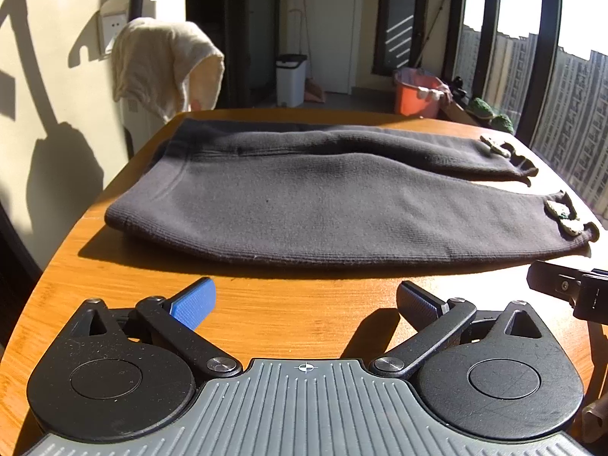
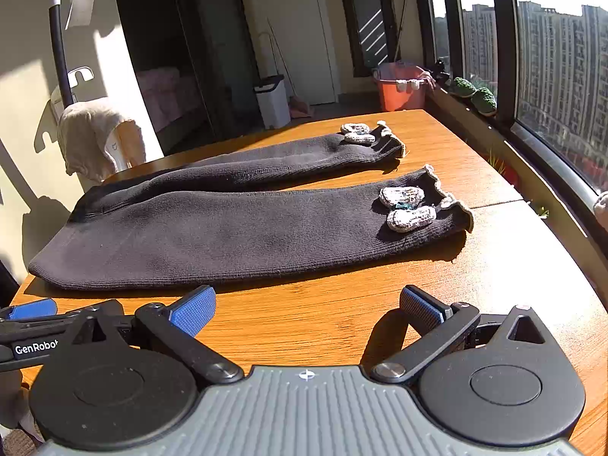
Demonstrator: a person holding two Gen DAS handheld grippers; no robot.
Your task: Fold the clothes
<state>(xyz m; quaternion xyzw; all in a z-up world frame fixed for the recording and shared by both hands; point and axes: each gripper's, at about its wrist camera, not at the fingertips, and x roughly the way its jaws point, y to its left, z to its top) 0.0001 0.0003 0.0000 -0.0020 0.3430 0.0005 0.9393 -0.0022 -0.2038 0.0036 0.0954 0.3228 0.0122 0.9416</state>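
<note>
Garment: dark grey knitted trousers [image 1: 323, 205] lie flat on the orange-brown wooden table [image 1: 266, 315], waistband to the left, two legs side by side to the right.
Cuffs: each leg end carries a pale knitted bow [image 2: 406, 207].
Left gripper [image 1: 304, 304]: blue-padded fingers spread wide, over bare table just before the near trouser edge, holding nothing.
Right gripper [image 2: 306, 306]: also spread wide and empty, beside the left one.
Background: cream towel [image 1: 163, 60] draped by the wall, orange plastic bucket [image 2: 399, 89] near the window.

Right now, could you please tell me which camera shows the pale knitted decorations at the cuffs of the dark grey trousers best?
The right wrist view: both pairs of pale knitted decorations lie unobstructed, well inside the frame. The left wrist view shows them squeezed against its right edge, distorted and partly shadowed.
</note>
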